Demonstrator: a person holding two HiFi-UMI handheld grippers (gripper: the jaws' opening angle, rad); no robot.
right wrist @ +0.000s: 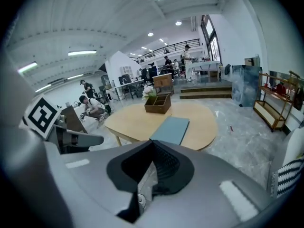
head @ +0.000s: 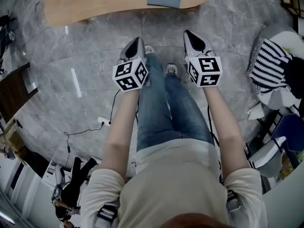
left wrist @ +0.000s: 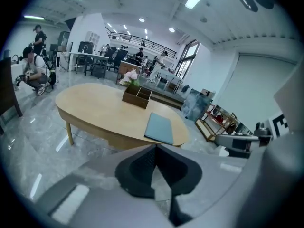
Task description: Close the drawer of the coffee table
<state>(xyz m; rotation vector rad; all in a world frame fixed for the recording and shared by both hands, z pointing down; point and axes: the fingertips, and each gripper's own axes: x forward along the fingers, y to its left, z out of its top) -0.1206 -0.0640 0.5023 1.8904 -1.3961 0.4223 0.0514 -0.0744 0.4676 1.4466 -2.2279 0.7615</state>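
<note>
Head view looks down on the person's jeans-clad legs (head: 166,103) on grey marble floor (head: 85,80), with the left gripper (head: 138,40) and right gripper (head: 188,33) held side by side above the knees, well apart from the coffee table (head: 95,4); both point toward the table; in the left gripper view its jaws meet tip to tip on nothing; the right gripper view shows the same, pads pressed together and empty; a blue-grey pad (left wrist: 159,128) and a wooden box (left wrist: 137,96) sit on the tabletop; a deeper panel under the near edge, apparently the drawer (left wrist: 114,140), lies flush with the rim
</note>
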